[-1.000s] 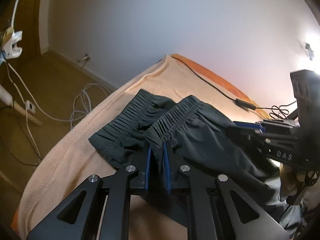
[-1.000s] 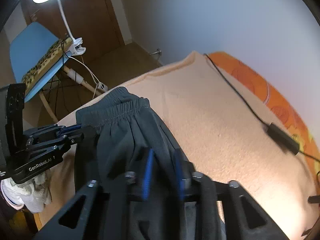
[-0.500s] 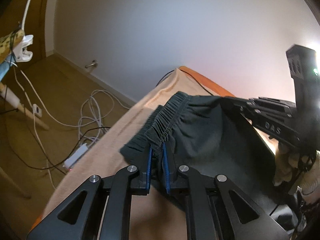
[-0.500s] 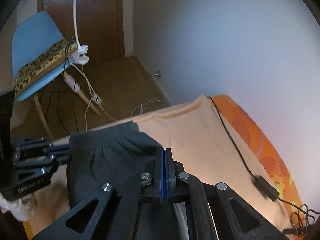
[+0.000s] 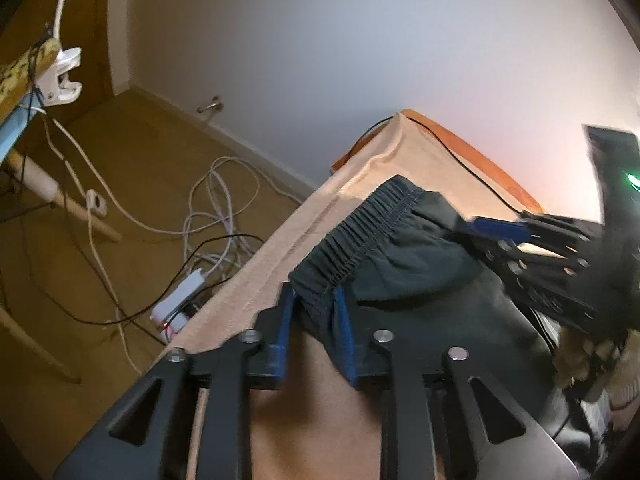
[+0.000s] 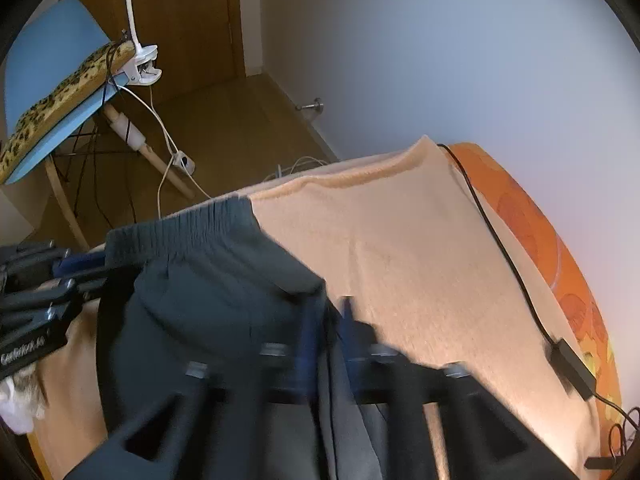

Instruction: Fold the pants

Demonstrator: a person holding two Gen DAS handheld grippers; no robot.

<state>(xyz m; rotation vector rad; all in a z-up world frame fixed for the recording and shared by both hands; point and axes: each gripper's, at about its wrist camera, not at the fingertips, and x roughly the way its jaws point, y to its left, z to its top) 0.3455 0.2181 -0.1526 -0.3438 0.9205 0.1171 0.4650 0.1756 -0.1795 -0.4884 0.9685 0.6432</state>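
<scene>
Dark grey pants with an elastic waistband lie on a peach blanket on a bed. My left gripper has its blue pads parted, with the waistband's left end still between them. My right gripper is blurred; its pads stand slightly apart around a fold of the pants at the waistband's right end. Each gripper shows in the other's view: the right one at the far right, the left one at the far left.
A black cable with an adapter runs along the blanket's far side, beside an orange sheet. Beyond the bed's left edge, white cables and a power strip lie on the wooden floor. A blue chair with a clamp lamp stands there.
Both grippers carried the waistband toward the bed's far end and lowered it. Both jaws, shut on the fabric half a second ago, have now parted.
</scene>
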